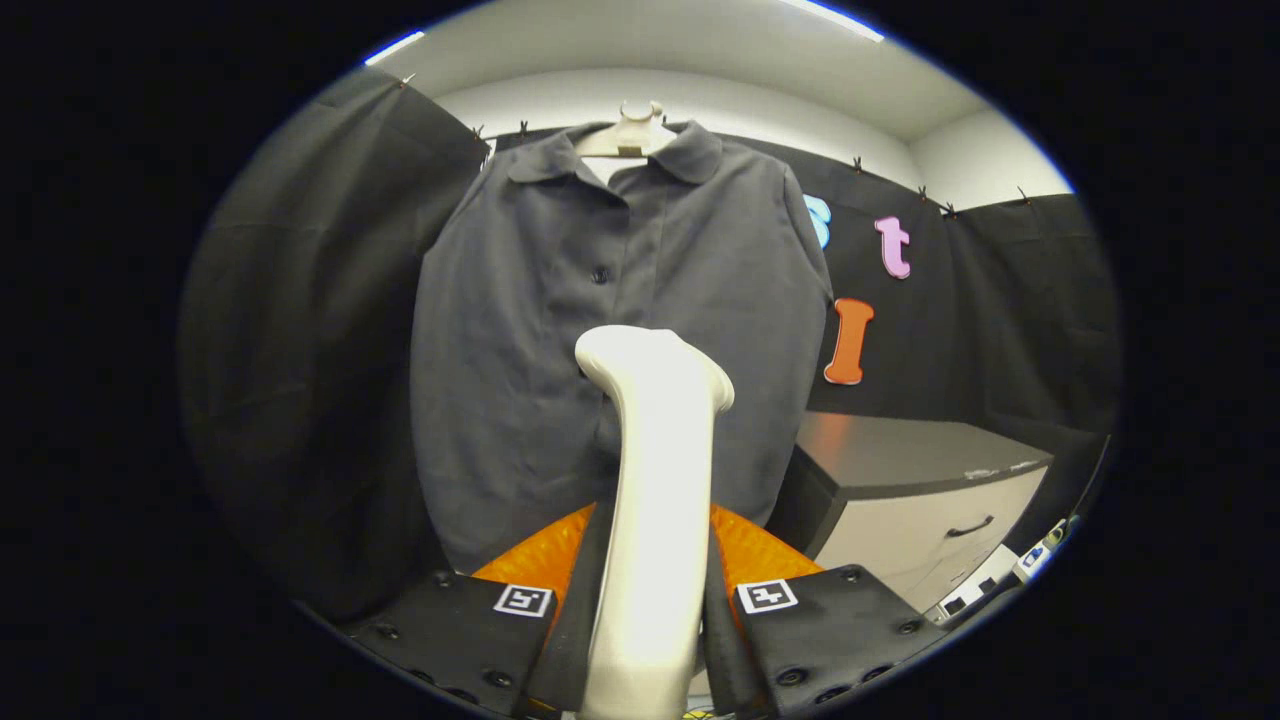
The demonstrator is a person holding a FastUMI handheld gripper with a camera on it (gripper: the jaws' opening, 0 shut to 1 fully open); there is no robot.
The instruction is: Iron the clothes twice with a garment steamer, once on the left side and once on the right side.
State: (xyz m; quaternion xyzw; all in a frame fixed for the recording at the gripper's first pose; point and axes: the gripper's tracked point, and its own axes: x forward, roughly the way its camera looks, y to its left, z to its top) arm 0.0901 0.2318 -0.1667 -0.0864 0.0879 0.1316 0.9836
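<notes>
The gripper [652,560] was clamped on the steamer [655,480], both fingers pressing its handle, which stood upright between the jaws. Its head sat beyond them, at the shirt's [620,330] middle, probably touching or just off the cloth; the angle left that unclear. The shirt hung on a hanger [628,130] well beyond the jaws. Nothing showed either pass done, so both the left and right sides likely remained. A cabinet [930,500] stood beside the shirt, drawer closed, contents hidden.
</notes>
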